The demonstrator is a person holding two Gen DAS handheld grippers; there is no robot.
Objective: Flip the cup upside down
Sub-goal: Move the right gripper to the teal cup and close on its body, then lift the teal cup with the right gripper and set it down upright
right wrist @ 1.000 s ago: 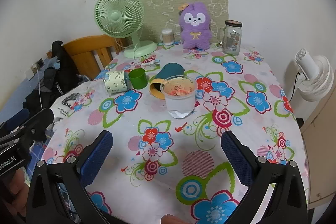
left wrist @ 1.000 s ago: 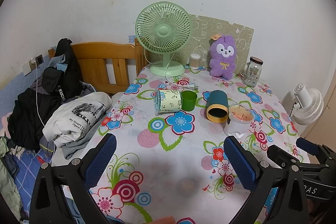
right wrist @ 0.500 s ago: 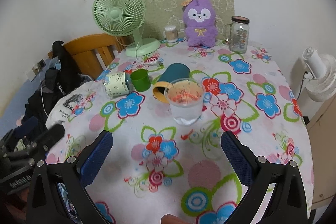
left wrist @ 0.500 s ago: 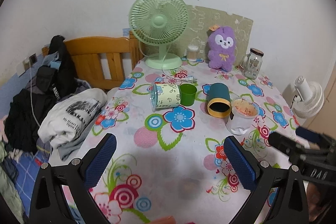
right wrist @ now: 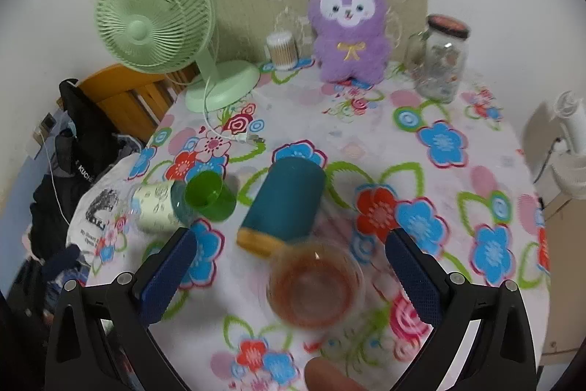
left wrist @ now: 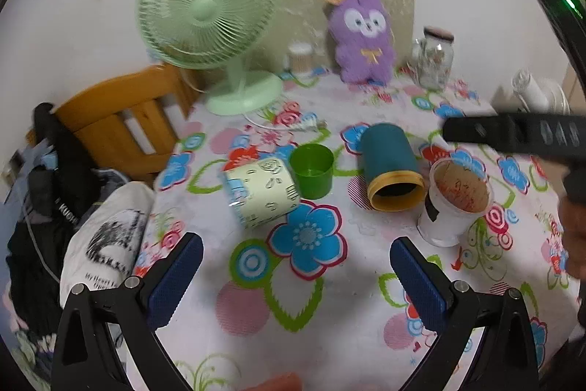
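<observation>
Right gripper (right wrist: 289, 266) moved in, fingers (right wrist: 166, 272) wide, flanking clear cup (right wrist: 315, 284)

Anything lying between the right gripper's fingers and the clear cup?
Nothing: in the right wrist view the clear cup stands upright between the open right gripper fingers with only bare flowered tablecloth either side.

floral table (left wrist: 304, 314): cups (left wrist: 456, 204), fan (left wrist: 219, 43), plush (left wrist: 362, 35)
</observation>
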